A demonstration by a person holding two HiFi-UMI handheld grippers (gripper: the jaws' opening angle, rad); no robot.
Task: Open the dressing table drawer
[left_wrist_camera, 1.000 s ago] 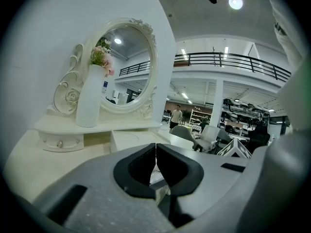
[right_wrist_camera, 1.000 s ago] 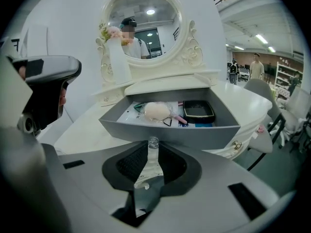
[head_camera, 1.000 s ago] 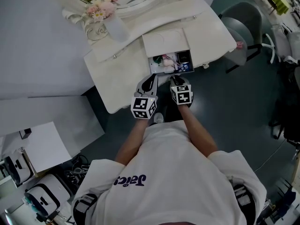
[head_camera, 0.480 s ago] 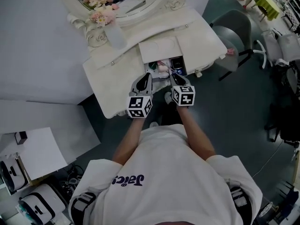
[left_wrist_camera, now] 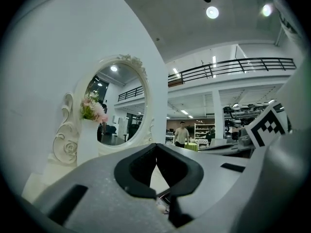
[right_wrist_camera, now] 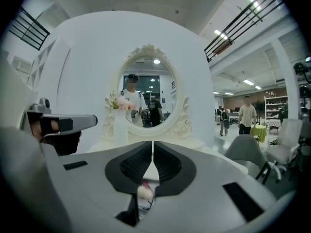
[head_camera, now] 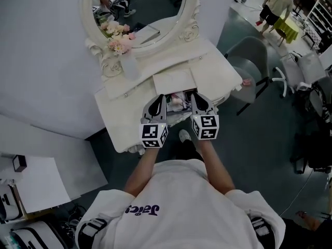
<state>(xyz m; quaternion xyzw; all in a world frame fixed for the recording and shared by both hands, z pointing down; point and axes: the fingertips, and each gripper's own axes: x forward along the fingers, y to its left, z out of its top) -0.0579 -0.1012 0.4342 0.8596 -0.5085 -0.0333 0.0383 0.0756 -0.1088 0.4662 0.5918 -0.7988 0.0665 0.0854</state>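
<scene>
Change: both grippers rose from the drawer's mouth to above the desk's front edge, and the view swung up to take in the whole mirror; the right jaws had just been closing, with nothing between them.
Dressing table [head_camera: 116, 115]: white, against the wall, its top bare at the left front corner.
Mirror [head_camera: 140, 9]: oval with a carved frame, standing at the back edge of the desk.
Drawer [head_camera: 175, 116]: in the middle of the desk's front edge, already pulled out, with small mixed items showing inside it between the two grippers.
Task state: judged done or nearly so, since the drawer stood open.
Handling: the drawer looked like a rigid painted box, probably light and free on its runners, though a skewed pull could bind it and rattle the contents.
Grip place: its front panel, at the centre; no knob could be made out behind the grippers.
Left gripper [left_wrist_camera: 156, 149]: jaws pressed together, nothing in them, pointed level toward the mirror.
Right gripper [right_wrist_camera: 152, 147]: jaws all but meeting, nothing clamped; drawer clutter showed only behind them.
Vase of flowers [head_camera: 124, 58]: upright near the back left of the desk, just beside the mirror frame.
</scene>
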